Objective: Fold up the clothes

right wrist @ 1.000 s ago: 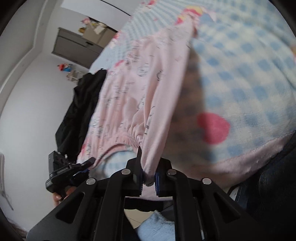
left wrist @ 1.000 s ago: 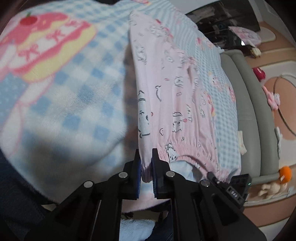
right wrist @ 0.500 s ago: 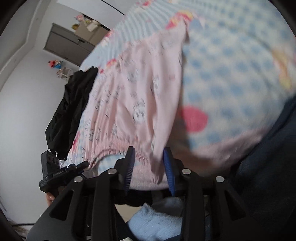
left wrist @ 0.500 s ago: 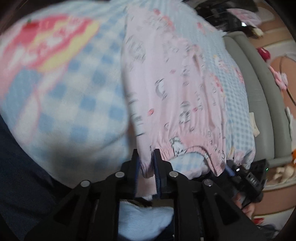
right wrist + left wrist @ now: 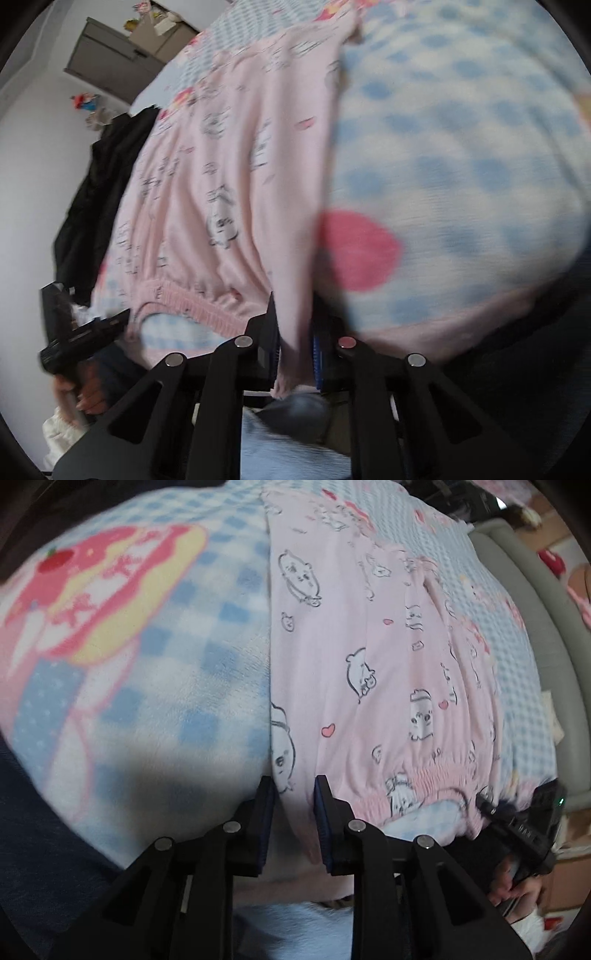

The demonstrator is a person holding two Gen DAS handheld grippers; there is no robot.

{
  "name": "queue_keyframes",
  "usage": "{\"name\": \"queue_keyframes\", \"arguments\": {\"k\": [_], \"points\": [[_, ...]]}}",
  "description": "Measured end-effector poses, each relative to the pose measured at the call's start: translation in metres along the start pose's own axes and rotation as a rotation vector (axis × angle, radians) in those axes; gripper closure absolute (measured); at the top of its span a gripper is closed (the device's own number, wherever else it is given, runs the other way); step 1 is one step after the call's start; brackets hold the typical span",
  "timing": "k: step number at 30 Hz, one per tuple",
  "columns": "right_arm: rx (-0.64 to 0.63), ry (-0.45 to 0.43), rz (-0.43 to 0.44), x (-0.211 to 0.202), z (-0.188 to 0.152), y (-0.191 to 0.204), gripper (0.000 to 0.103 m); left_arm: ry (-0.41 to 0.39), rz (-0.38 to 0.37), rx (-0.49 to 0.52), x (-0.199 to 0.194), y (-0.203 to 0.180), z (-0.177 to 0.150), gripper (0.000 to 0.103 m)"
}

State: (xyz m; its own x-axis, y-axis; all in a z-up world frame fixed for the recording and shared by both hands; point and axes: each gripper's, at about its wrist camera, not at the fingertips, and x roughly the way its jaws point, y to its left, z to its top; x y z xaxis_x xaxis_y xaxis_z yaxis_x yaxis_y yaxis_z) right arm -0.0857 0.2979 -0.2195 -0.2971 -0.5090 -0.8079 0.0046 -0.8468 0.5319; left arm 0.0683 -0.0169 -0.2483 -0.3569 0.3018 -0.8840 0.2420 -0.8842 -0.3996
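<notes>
- Pink pyjama bottoms (image 5: 369, 657), printed with little cartoon animals and hearts, lie spread flat on the blue-and-white checked blanket (image 5: 192, 686), with the gathered elastic waistband (image 5: 436, 775) at the blanket's near edge.
- Left gripper (image 5: 291, 794) sits right at that near edge, over the bottoms' left border: its jaws are easing apart, there's a clear gap between the blue pads, and the pink cloth runs through that gap without being pinched.
- Right gripper (image 5: 295, 325) is at the same edge of the blanket, on the bottoms' other side, and its jaws are closing. A hanging strip of the pink fabric sits between the pads (the view is smeared, so I can't tell whether they are pressing on it).
- Beside the bottoms, the blanket shows a big pink-and-yellow cake print (image 5: 110, 590) topped with a red berry, and in the right wrist view a red heart patch (image 5: 358, 251) lies just next to the pink cloth.
- A dark garment (image 5: 99, 192) lies off the blanket's far side from the heart.
- A grey padded frame (image 5: 535, 627) runs along the blanket's edge beyond the waistband.
</notes>
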Motion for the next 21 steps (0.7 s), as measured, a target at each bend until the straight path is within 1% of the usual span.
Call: {"name": "queue_keyframes", "arguments": {"k": [2, 3, 5, 6, 7, 8, 11, 12, 14, 15, 16, 17, 19, 21], "points": [[-0.001, -0.022, -0.015, -0.012, 0.001, 0.001, 0.084, -0.051, 0.013, 0.05, -0.017, -0.009, -0.003, 0.079], [-0.03, -0.058, -0.037, -0.023, 0.001, 0.007, 0.083, -0.078, 0.019, 0.076, -0.026, -0.013, -0.005, 0.078], [-0.081, -0.13, -0.068, -0.044, 0.004, 0.018, 0.081, -0.134, -0.003, 0.152, -0.041, -0.031, -0.006, 0.078], [-0.099, -0.172, -0.064, -0.054, 0.005, 0.022, 0.081, -0.14, -0.018, 0.183, -0.042, -0.041, -0.005, 0.078], [-0.108, -0.216, -0.056, -0.062, 0.006, 0.028, 0.08, -0.144, -0.033, 0.215, -0.043, -0.051, -0.004, 0.074], [-0.119, -0.25, -0.047, -0.067, 0.007, 0.034, 0.076, -0.126, -0.035, 0.243, -0.036, -0.061, -0.002, 0.074], [-0.166, -0.223, 0.002, -0.049, 0.015, 0.054, 0.076, -0.072, -0.034, 0.313, -0.008, -0.083, 0.002, 0.074], [-0.18, -0.209, 0.013, -0.042, 0.017, 0.061, 0.076, -0.056, -0.016, 0.342, 0.0, -0.09, 0.0, 0.074], [-0.204, -0.154, 0.006, -0.022, 0.017, 0.072, 0.076, -0.024, 0.026, 0.4, 0.016, -0.104, -0.003, 0.073], [-0.216, -0.136, 0.003, -0.014, 0.015, 0.076, 0.076, -0.02, 0.047, 0.424, 0.02, -0.108, -0.004, 0.069], [-0.223, -0.124, -0.007, -0.007, 0.013, 0.077, 0.076, -0.018, 0.048, 0.434, 0.02, -0.109, -0.005, 0.064], [-0.23, -0.111, -0.017, -0.001, 0.01, 0.079, 0.076, -0.016, 0.047, 0.442, 0.02, -0.111, -0.005, 0.061], [-0.234, -0.072, -0.048, 0.007, 0.003, 0.076, 0.076, -0.013, 0.045, 0.458, 0.019, -0.113, -0.006, 0.06], [-0.222, -0.058, -0.059, 0.01, -0.002, 0.069, 0.076, -0.02, 0.052, 0.471, 0.017, -0.114, -0.007, 0.06]]}}
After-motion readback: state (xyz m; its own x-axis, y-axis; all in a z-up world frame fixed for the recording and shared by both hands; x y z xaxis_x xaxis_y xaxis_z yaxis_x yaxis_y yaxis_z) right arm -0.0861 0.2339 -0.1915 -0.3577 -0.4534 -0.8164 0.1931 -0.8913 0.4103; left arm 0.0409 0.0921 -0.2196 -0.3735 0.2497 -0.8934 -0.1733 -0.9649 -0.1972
